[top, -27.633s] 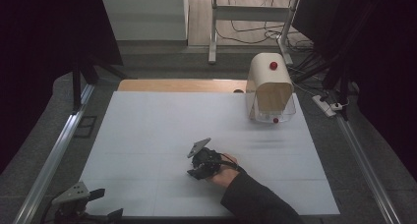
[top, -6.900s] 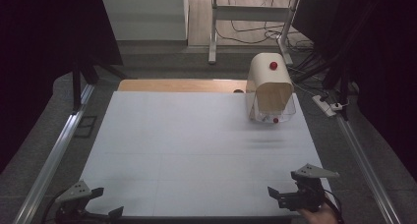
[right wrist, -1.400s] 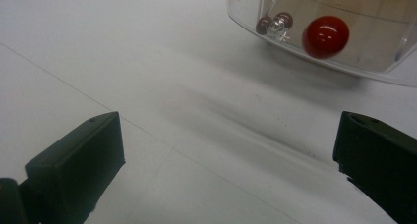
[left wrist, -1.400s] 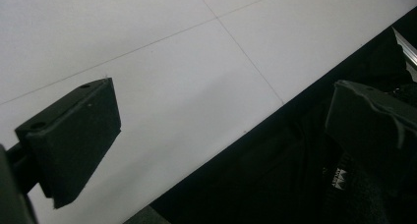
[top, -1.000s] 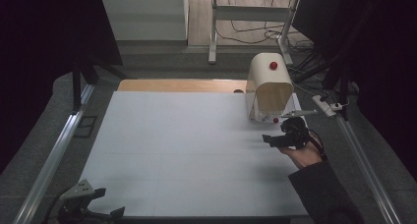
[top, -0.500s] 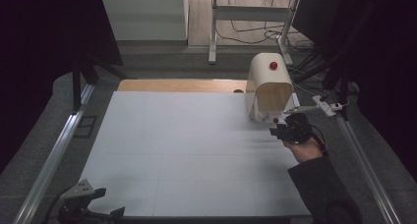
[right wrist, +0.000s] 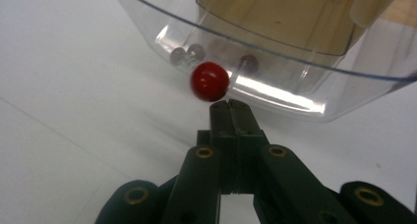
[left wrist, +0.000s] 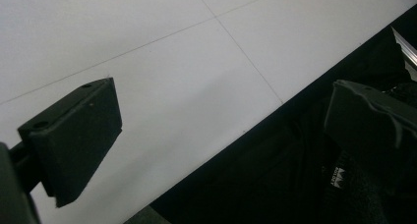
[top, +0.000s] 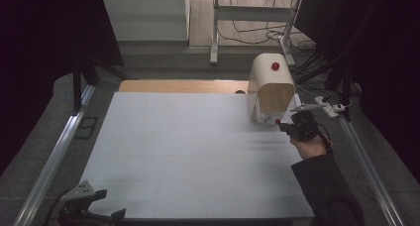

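The small red round knob (right wrist: 210,81) on the clear plastic door (right wrist: 275,71) of the cream arched bread box (top: 270,89) sits just beyond my right gripper (right wrist: 229,106), jaws pressed together, empty. I judge nothing opened yet. My left gripper (left wrist: 216,130) lies spread at the white table's (top: 188,151) near corner, far from the box.

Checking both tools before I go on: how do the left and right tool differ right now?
The left tool has its jaws wide apart; the right tool has its jaws pressed together. The left tool lies at the table's near left corner; the right tool points at the red knob on the clear plastic door. Both hold nothing.
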The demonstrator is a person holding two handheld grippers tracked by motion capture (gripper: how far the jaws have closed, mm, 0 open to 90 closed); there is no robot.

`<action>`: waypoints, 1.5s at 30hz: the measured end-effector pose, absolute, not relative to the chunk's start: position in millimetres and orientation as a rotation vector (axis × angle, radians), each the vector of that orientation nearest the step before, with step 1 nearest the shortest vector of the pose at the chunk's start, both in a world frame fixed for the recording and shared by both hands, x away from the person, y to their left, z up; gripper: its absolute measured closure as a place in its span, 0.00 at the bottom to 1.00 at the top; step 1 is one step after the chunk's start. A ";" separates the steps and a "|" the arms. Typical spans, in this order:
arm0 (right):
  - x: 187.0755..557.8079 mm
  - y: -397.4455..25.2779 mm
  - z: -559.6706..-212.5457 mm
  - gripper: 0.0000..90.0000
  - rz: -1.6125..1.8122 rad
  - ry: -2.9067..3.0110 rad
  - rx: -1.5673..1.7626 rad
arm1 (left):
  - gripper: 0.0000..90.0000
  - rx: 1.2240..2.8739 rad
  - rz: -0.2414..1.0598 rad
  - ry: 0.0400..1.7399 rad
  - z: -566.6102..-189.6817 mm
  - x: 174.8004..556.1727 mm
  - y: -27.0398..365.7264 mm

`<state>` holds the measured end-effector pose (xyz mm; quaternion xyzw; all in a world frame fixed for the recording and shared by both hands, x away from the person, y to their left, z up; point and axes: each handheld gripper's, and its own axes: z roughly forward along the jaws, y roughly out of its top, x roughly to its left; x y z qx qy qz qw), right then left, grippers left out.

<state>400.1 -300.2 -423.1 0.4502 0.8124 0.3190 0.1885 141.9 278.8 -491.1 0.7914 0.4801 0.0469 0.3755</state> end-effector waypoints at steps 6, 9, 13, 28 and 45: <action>404.2 -300.4 -423.0 0.99 0.905 2.282 1.267 | 0.01 2.025 0.119 1.228 -491.1 142.0 278.8; 404.8 -299.0 -421.7 0.99 0.915 2.283 1.261 | 0.01 2.025 0.119 1.228 -491.2 142.1 278.8; 405.9 -297.5 -418.0 0.99 0.931 2.277 1.254 | 0.01 2.027 0.121 1.229 -491.1 142.2 278.6; 418.5 -294.2 -413.8 0.99 0.925 2.265 1.270 | 0.01 2.029 0.120 1.227 -491.2 142.8 278.3; 439.2 -295.9 -413.3 0.99 0.962 2.232 1.333 | 0.01 2.028 0.120 1.228 -491.3 142.9 278.4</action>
